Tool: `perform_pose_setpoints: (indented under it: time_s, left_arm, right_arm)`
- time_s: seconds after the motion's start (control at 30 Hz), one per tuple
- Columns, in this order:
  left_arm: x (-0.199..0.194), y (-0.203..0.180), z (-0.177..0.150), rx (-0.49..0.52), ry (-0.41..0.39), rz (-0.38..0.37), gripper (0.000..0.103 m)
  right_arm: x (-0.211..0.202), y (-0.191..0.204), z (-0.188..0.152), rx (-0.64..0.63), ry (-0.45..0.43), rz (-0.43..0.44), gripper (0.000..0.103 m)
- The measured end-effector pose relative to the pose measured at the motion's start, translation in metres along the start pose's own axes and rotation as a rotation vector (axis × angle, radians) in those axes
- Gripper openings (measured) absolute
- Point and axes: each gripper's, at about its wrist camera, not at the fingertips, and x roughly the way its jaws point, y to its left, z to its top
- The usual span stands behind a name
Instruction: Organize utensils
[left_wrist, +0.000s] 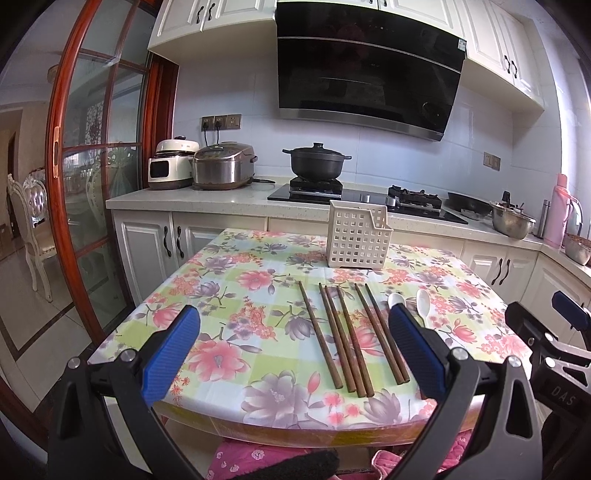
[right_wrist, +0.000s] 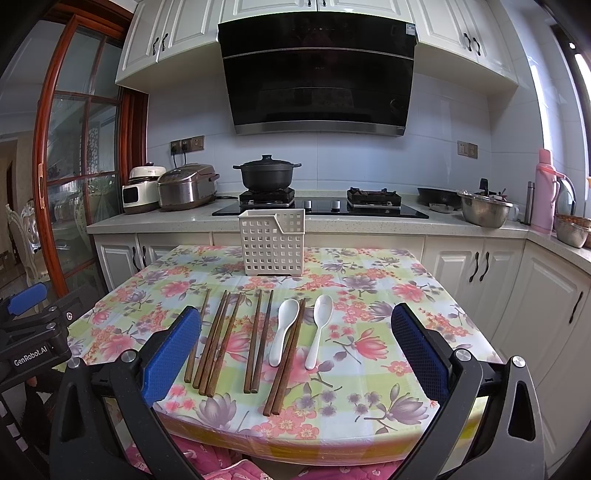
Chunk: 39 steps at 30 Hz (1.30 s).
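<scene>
Several brown wooden chopsticks (right_wrist: 229, 339) lie in a row on the floral tablecloth (right_wrist: 369, 387); the left wrist view shows them as chopsticks (left_wrist: 343, 336). Two white spoons (right_wrist: 282, 330) (right_wrist: 319, 325) lie to their right, one across a chopstick pair. A white perforated utensil basket (right_wrist: 272, 242) stands upright behind them, seen too as basket (left_wrist: 357, 234). My left gripper (left_wrist: 295, 350) is open over the table's near edge, empty. My right gripper (right_wrist: 295, 350) is open above the chopsticks and spoons, holding nothing. The right gripper's body (left_wrist: 546, 332) shows at the left view's right edge.
Behind the table runs a counter (right_wrist: 184, 221) with two rice cookers (right_wrist: 184, 186), a black pot (right_wrist: 266, 173) on the hob, a steel bowl (right_wrist: 484, 208) and a pink flask (right_wrist: 545, 192). A glass door with a wooden frame (left_wrist: 62, 166) is on the left. Pink cushions (right_wrist: 207, 458) lie below the table edge.
</scene>
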Motion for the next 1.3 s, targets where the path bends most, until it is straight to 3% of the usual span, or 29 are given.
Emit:
perform_pose_setpoints:
  time_s: [0.6, 0.77, 0.9, 1.03, 1.3]
  left_arm:
    - [-0.001, -0.002, 0.000, 0.002, -0.003, -0.041, 0.099]
    - [0.005, -0.009, -0.002, 0.037, 0.012, -0.012, 0.099]
    - [0.027, -0.013, -0.004, 0.093, 0.093, 0.014, 0.099]
    - [0.074, -0.008, -0.010, 0.090, 0.251, 0.000, 0.099]
    - [0.153, -0.012, -0.019, 0.123, 0.400, -0.027, 0.099]
  right_arm:
    - [0.002, 0.000, -0.003, 0.009, 0.013, 0.000, 0.096]
    - [0.013, -0.001, -0.006, 0.021, 0.049, 0.008, 0.096]
    - [0.033, -0.001, -0.008, 0.018, 0.108, 0.011, 0.096]
    - [0.062, -0.009, -0.013, 0.029, 0.169, -0.015, 0.096]
    - [0.135, -0.028, -0.020, 0.077, 0.302, -0.042, 0.096]
